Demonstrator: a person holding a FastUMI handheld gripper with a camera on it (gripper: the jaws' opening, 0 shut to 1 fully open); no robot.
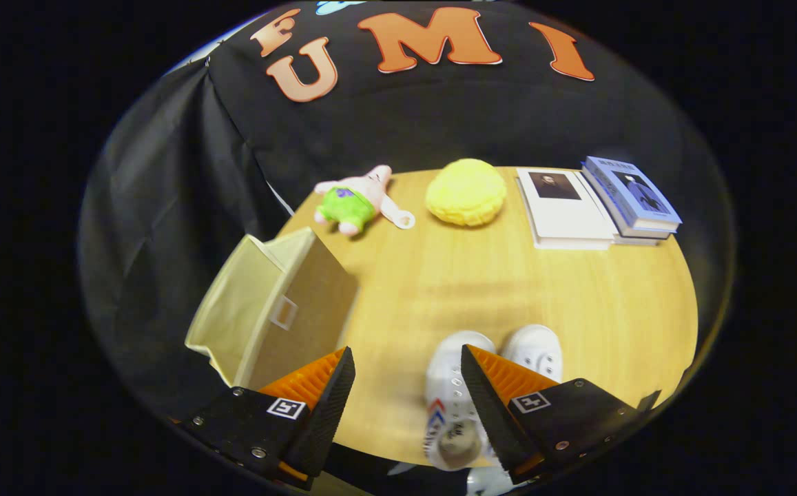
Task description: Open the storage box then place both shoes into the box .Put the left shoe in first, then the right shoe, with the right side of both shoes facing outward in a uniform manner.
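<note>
Your two white shoes sit side by side on the tabletop (pixel 439 289): the left shoe (pixel 450 406) lies between your jaws, close against the right-hand finger, and the right shoe (pixel 534 350) peeks out just beyond that finger. The gripper (pixel 406 386) is released, jaws spread wide, grasping nothing. The storage box (pixel 271 313) stands open beyond the left finger. Farther off lie a plush toy (pixel 353 200), a yellow cushion (pixel 466 191) and stacked books (pixel 598 203).

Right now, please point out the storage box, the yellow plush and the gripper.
storage box (pixel 305 293): gripper view, its brown side wall.
yellow plush (pixel 466 191): gripper view, its middle.
gripper (pixel 408 386): gripper view, open gap between fingertips.
</note>
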